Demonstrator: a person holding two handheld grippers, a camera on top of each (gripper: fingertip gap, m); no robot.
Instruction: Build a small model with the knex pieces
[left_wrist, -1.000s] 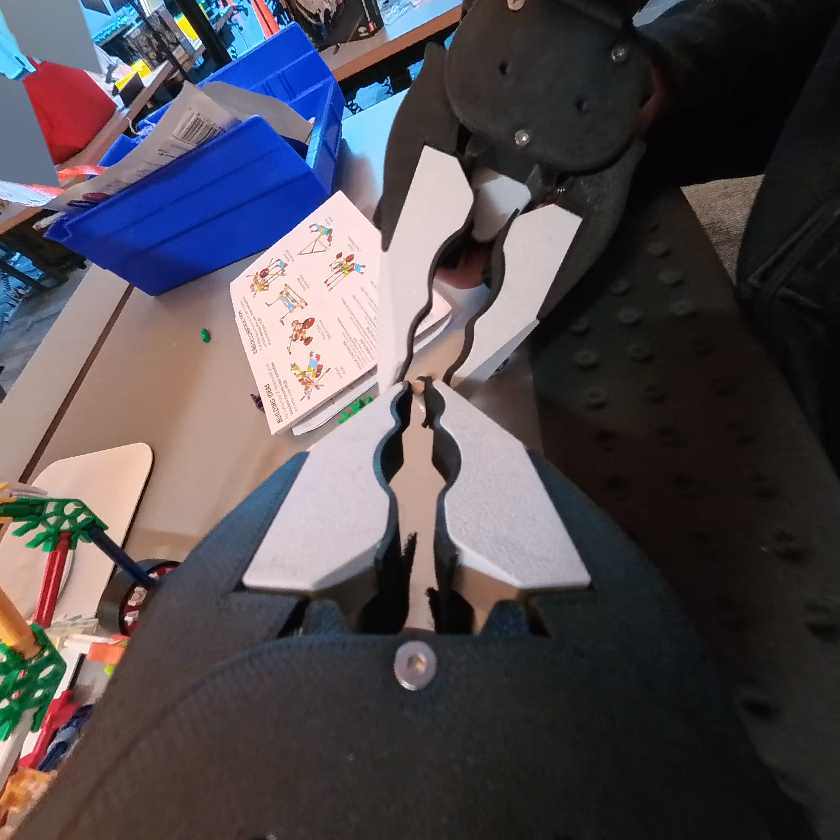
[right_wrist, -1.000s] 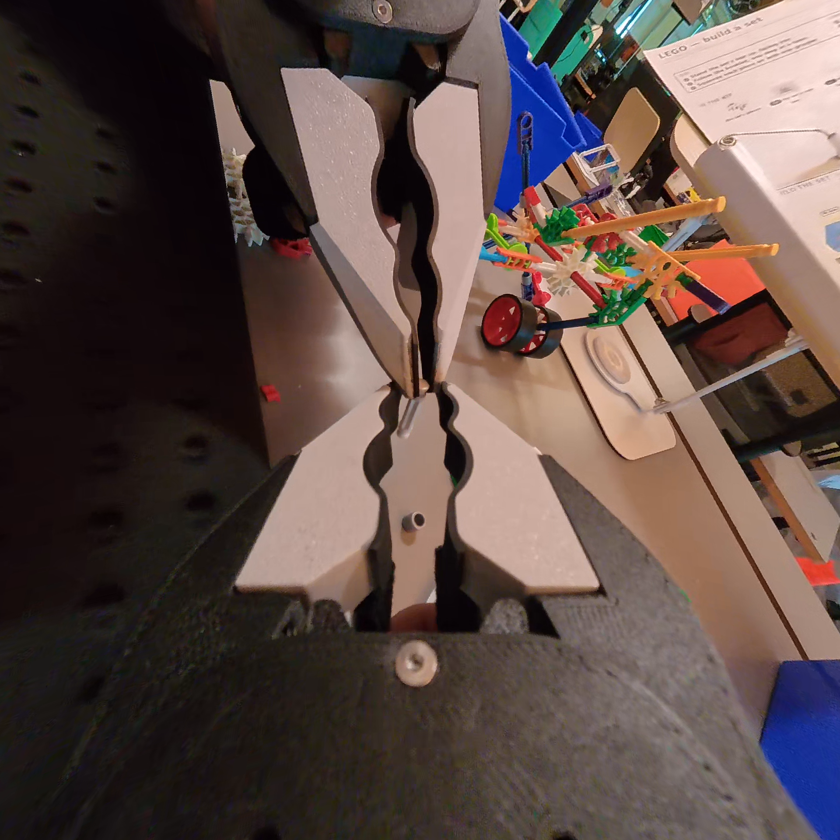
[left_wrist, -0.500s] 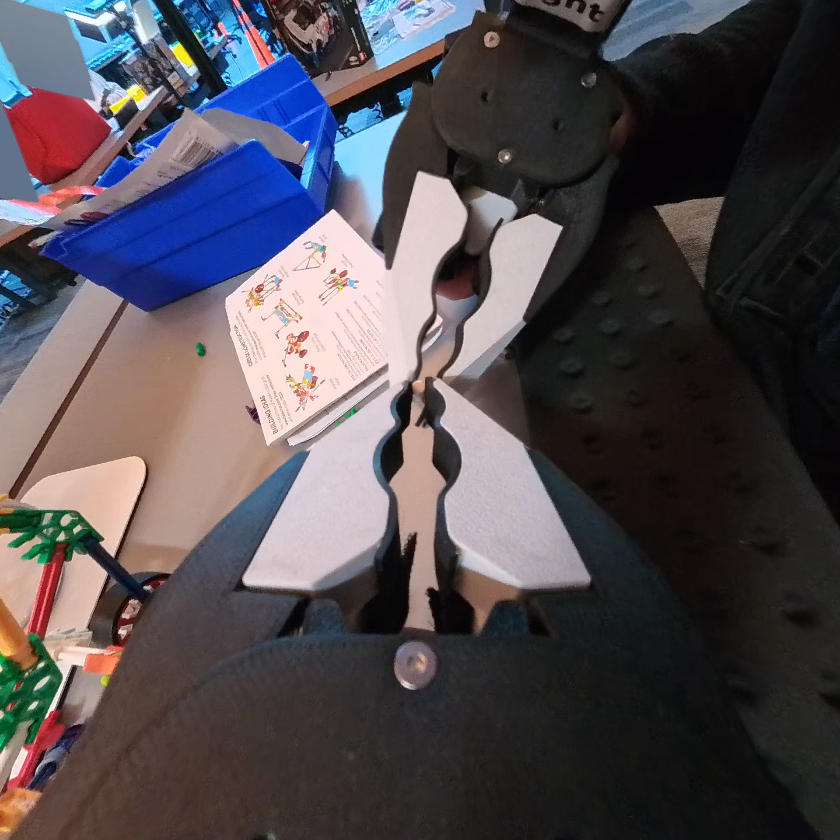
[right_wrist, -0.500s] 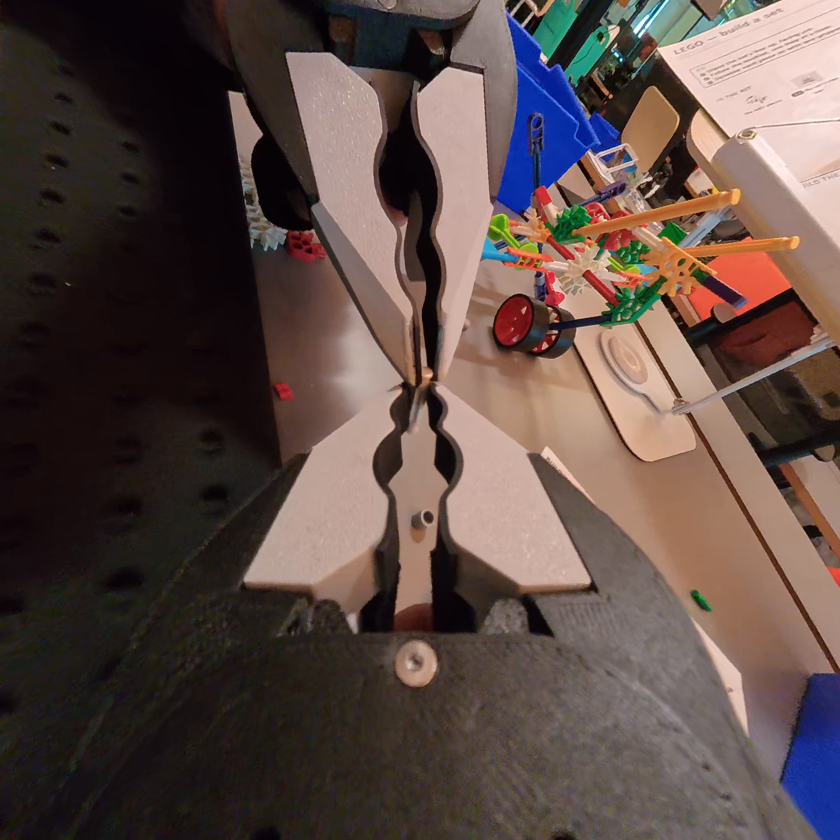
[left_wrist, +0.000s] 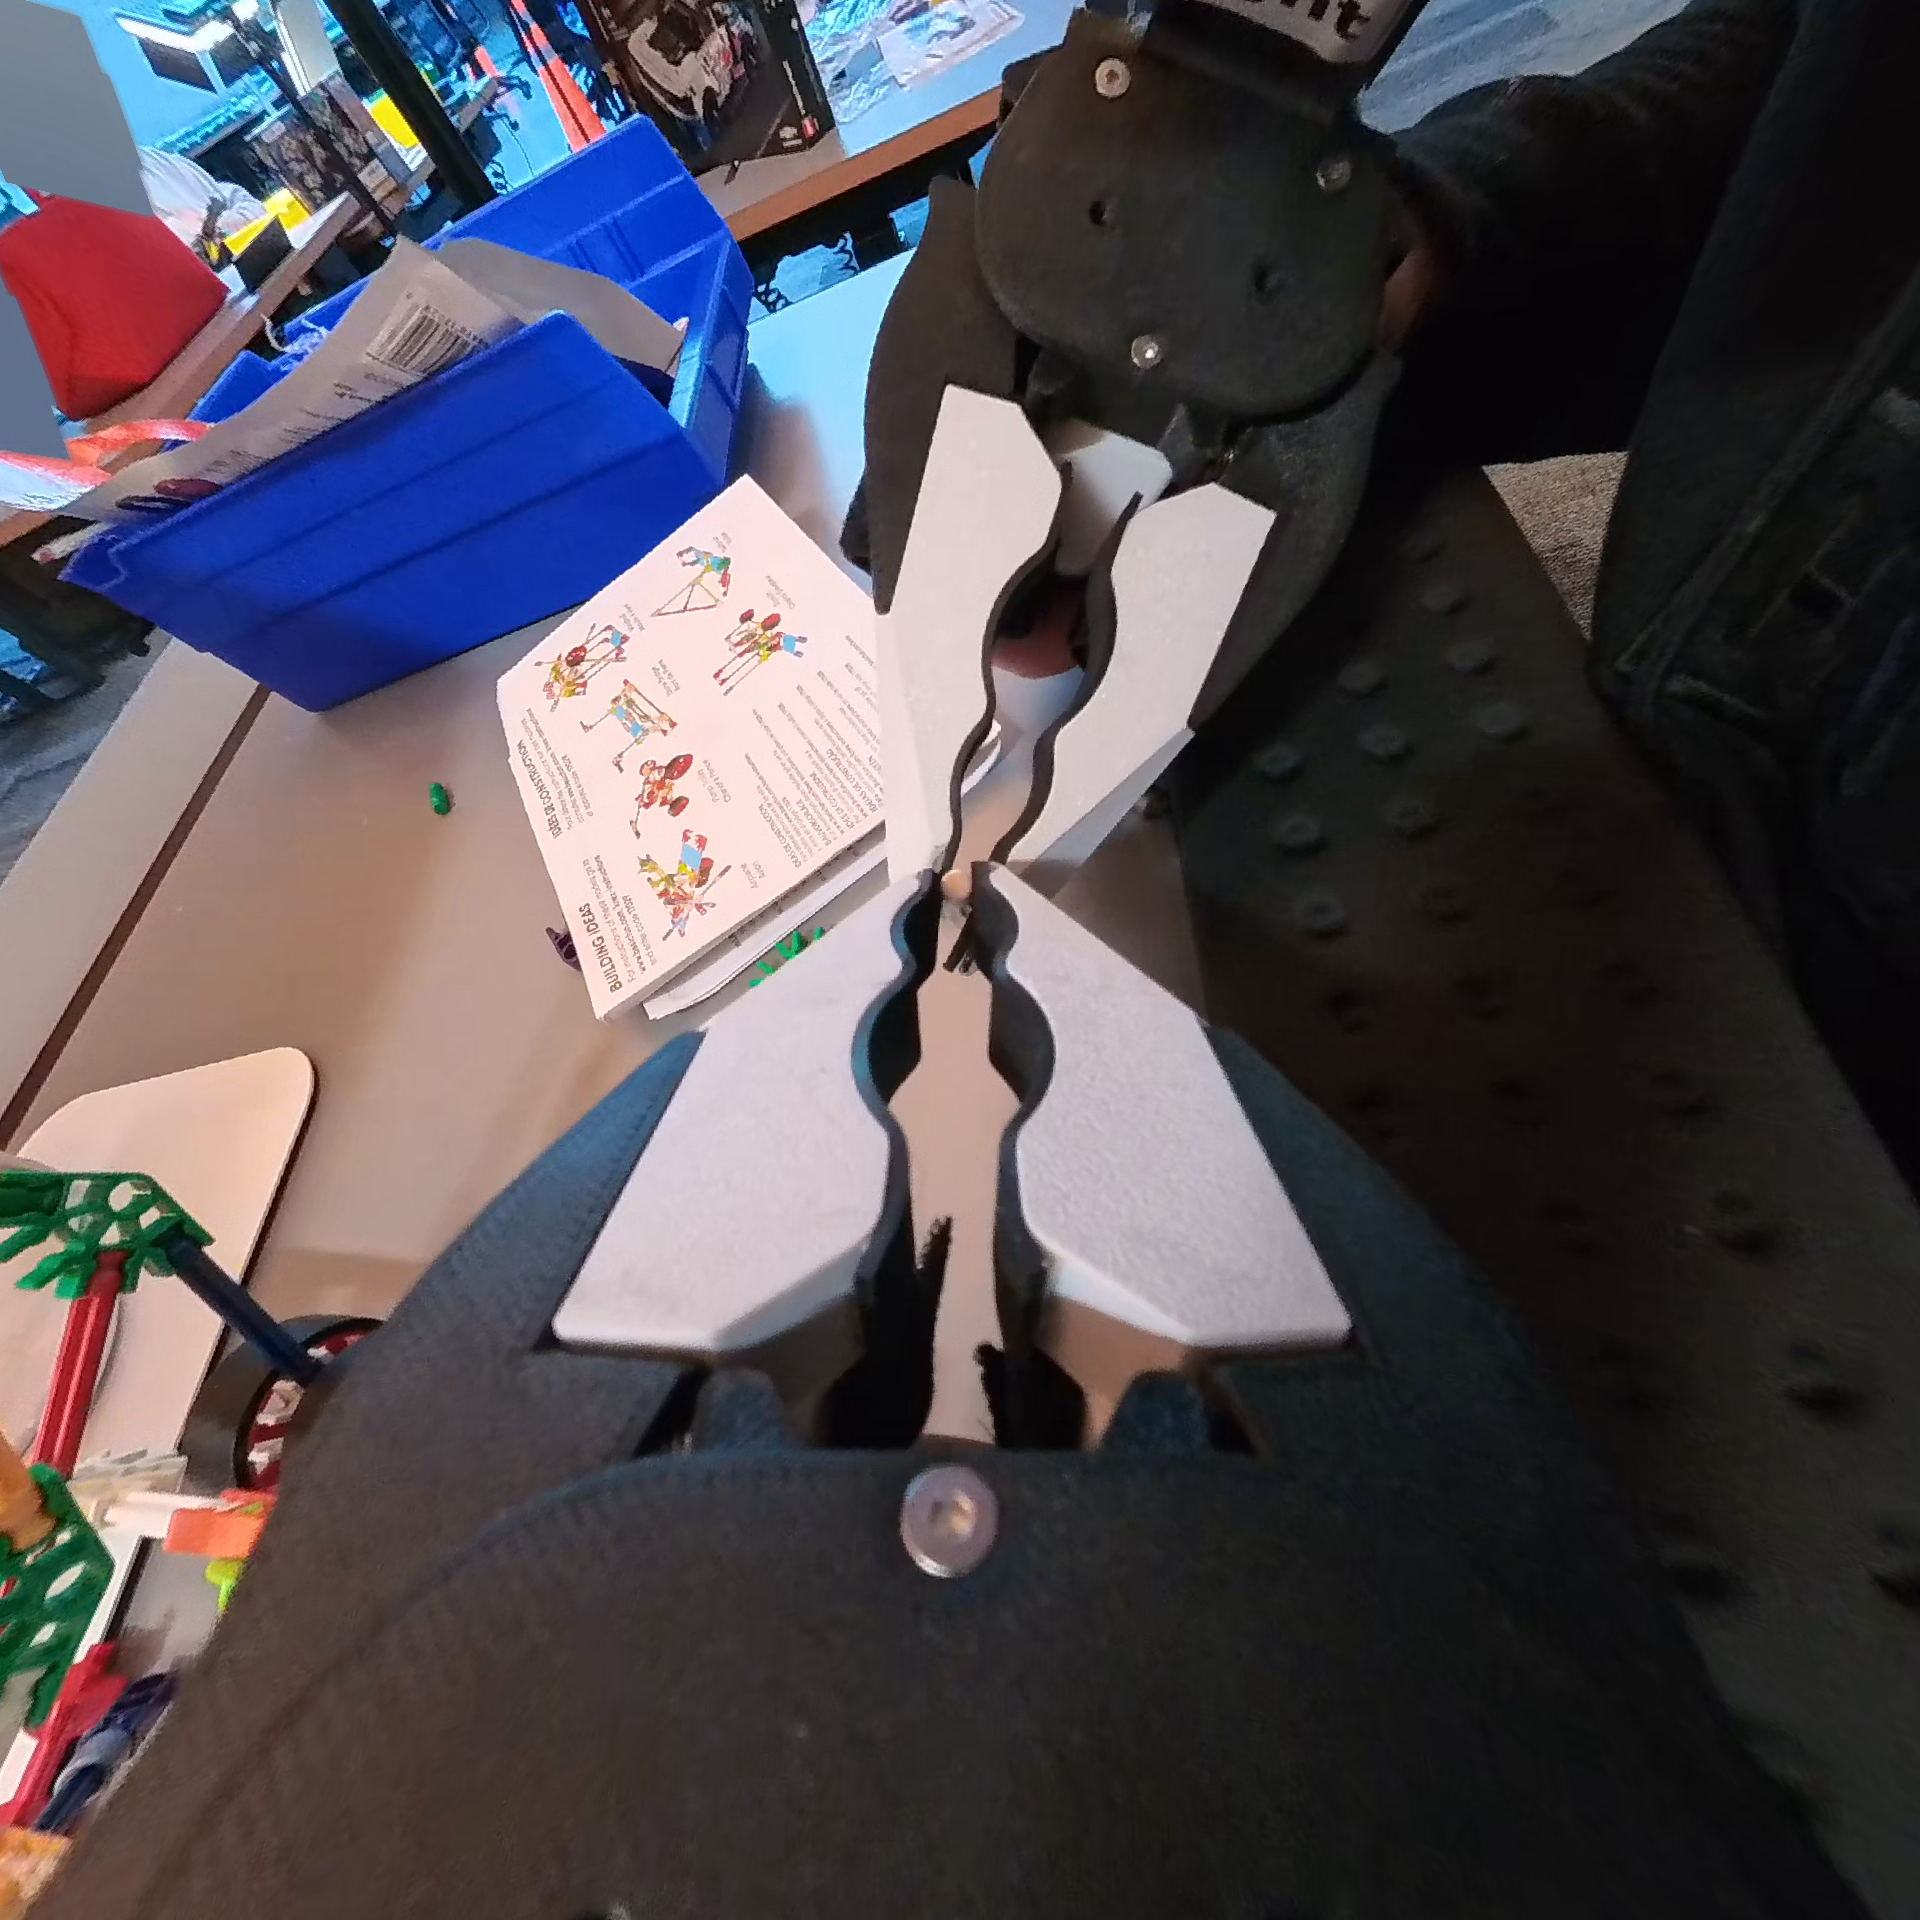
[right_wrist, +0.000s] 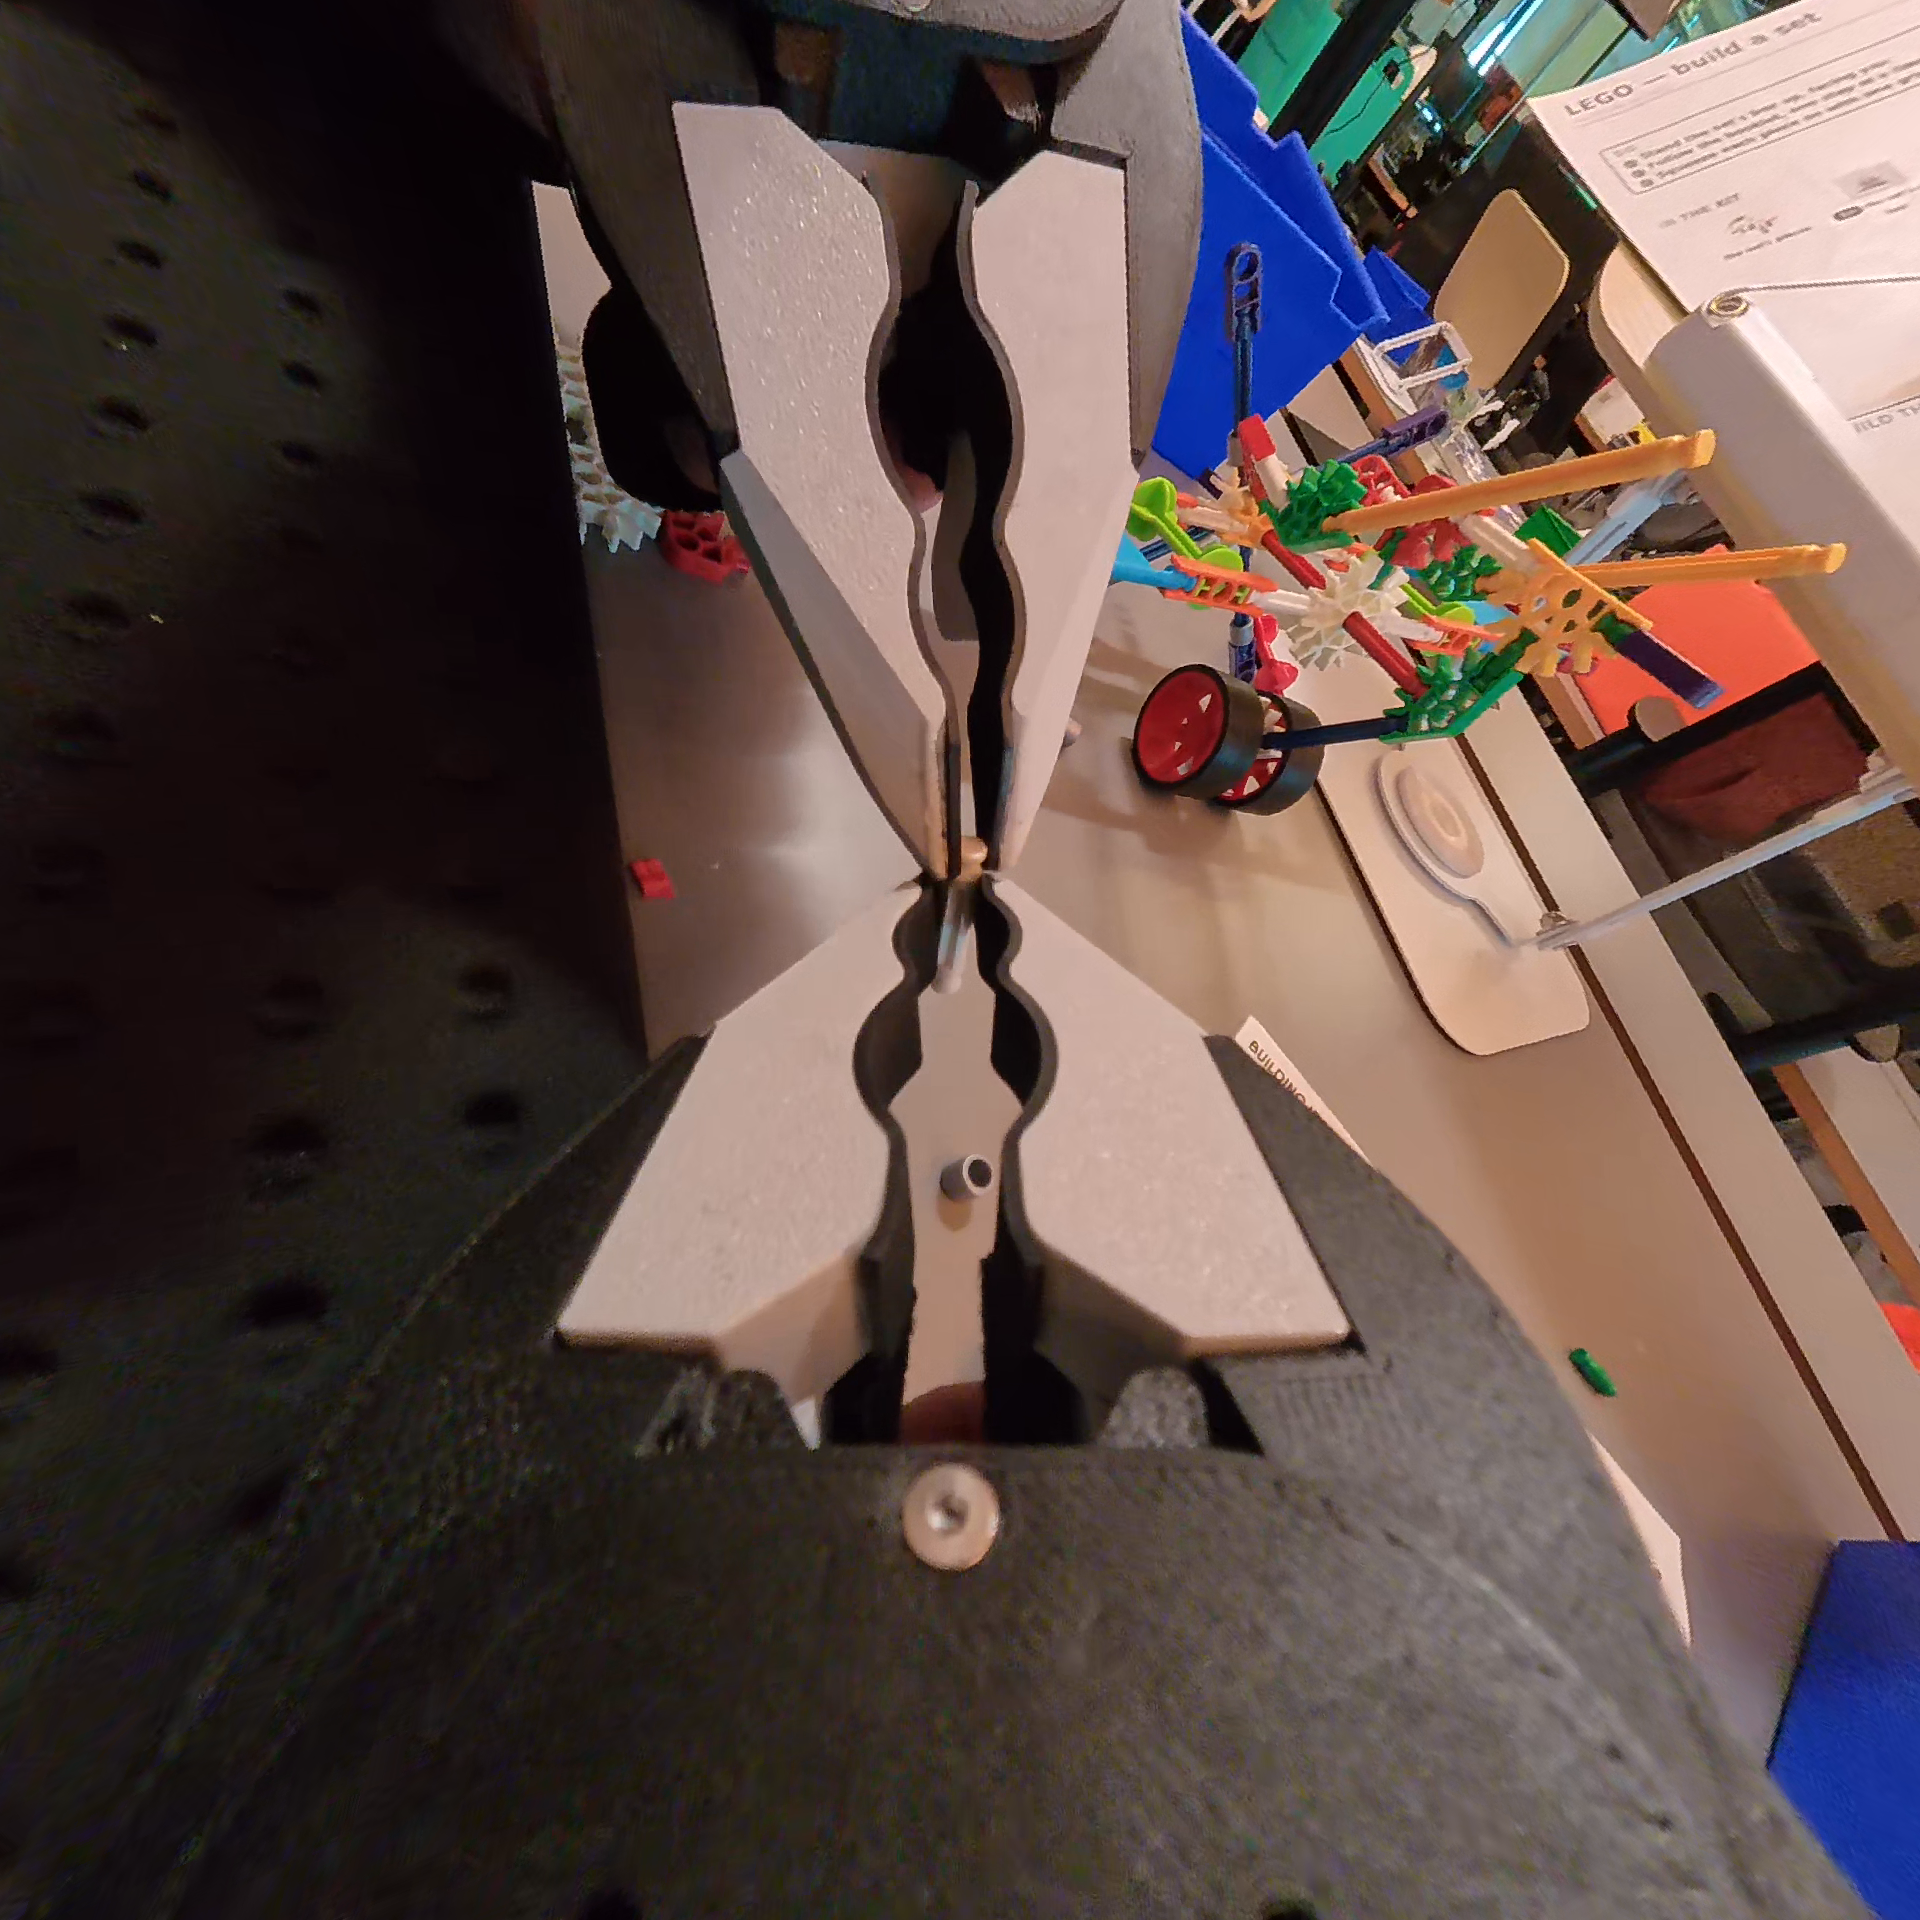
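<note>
Finding: the left gripper (left_wrist: 961, 916) and right gripper (right_wrist: 951, 906) meet tip to tip in mid-air above the grey table (left_wrist: 312, 935), as they did one second ago; contact between the tips has not broken. What has changed is the placing of the pair. In the left wrist view the illustrated booklet (left_wrist: 717, 748) and the blue bin (left_wrist: 416, 530) now sit farther to the right in the frame. In the right wrist view the rod-and-connector model (right_wrist: 1351, 613) on red wheels has slid to the right, and a small green piece (right_wrist: 1590, 1371) on the table has come into view at the near right. Both jaw sets stand narrow, closed at the tips and gapped only behind them. The right gripper pinches a short pale grey pin (right_wrist: 949, 951), which runs back between its fingers. The left gripper nips a thin dark strip (right_wrist: 951, 779). A small tan knob (left_wrist: 954, 881) sits exactly at the junction and shows more plainly than before. Which of the two pieces it belongs to cannot be determined. The booklet lies just beyond and left of the tips, not touched. The model stands well apart.
</note>
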